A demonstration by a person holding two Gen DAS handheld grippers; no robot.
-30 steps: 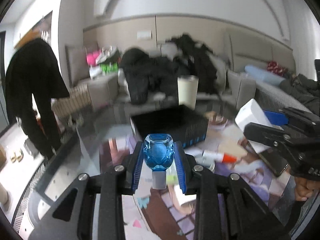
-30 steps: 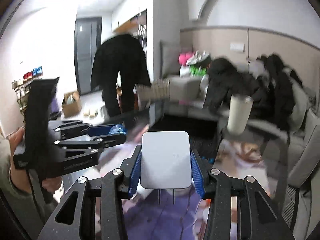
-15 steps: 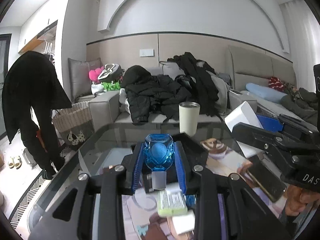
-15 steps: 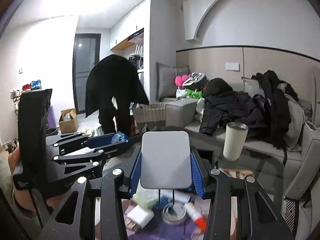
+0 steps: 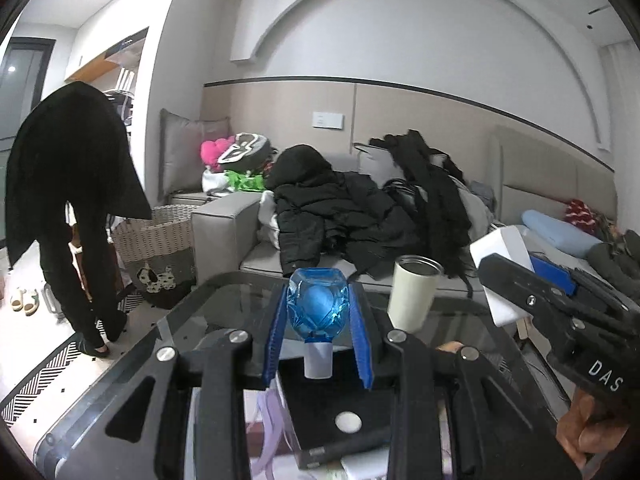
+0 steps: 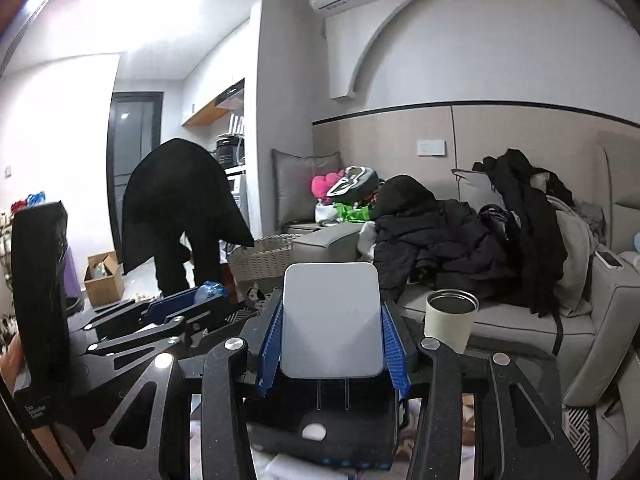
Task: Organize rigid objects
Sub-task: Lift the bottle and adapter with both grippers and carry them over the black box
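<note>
While the left wrist view looks over a dark glass table [image 5: 132, 364], the left gripper [image 5: 319, 322] pinches a faceted blue glass bottle with a white neck [image 5: 318, 307] above an open black box [image 5: 340, 412]; a cream tumbler [image 5: 412, 294] stands beyond. In the right wrist view, the right gripper [image 6: 332, 338] clamps a flat white rounded charger with two prongs [image 6: 330, 320] over that box [image 6: 320, 428].

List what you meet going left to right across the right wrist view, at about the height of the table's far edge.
Left tongs holding the blue bottle → white charger held in the right tongs → cream tumbler → grey sofa arm.
</note>
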